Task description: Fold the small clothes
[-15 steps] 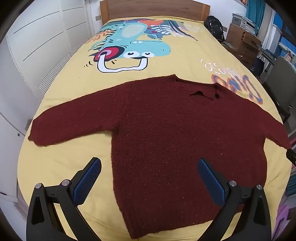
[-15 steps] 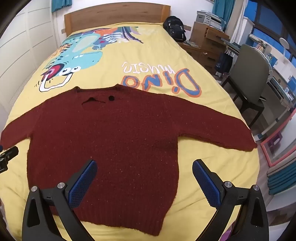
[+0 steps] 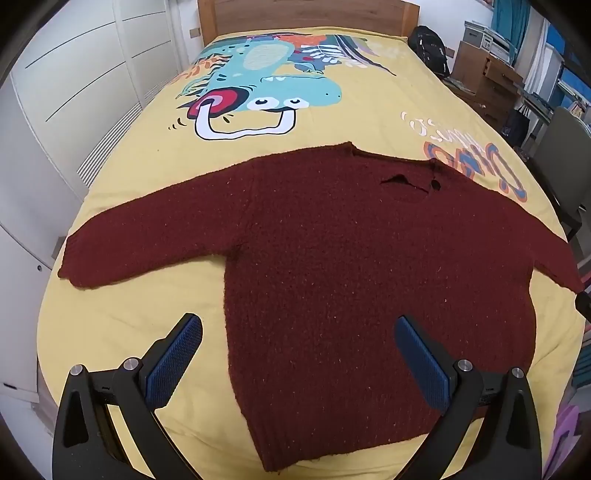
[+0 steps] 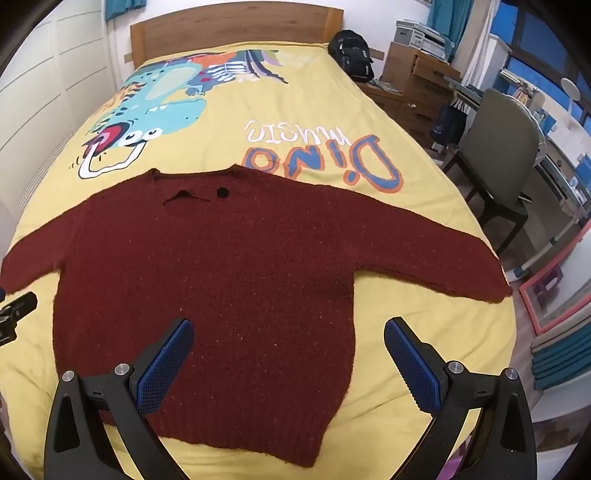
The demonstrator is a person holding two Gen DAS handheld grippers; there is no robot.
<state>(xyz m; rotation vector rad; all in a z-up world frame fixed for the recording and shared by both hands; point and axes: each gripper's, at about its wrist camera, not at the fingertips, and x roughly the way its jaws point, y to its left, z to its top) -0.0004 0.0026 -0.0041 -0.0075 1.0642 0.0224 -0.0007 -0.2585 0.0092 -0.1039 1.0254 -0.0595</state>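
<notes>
A dark red knitted sweater (image 3: 332, 258) lies flat on the yellow bed cover (image 3: 369, 110), both sleeves spread sideways, neck toward the headboard. It also shows in the right wrist view (image 4: 221, 277). My left gripper (image 3: 297, 328) is open and empty, held above the sweater's lower left side near the hem. My right gripper (image 4: 288, 332) is open and empty above the lower right part of the body. The tip of the left gripper shows at the left edge of the right wrist view (image 4: 14, 310).
The yellow cover has a dinosaur print (image 3: 266, 88). A wooden headboard (image 4: 236, 26) stands at the far end. White wardrobe doors (image 3: 74, 92) stand left of the bed. A chair (image 4: 506, 147), a desk and drawers stand on the right.
Both views are almost the same as before. The grippers have shifted only very slightly and stay open.
</notes>
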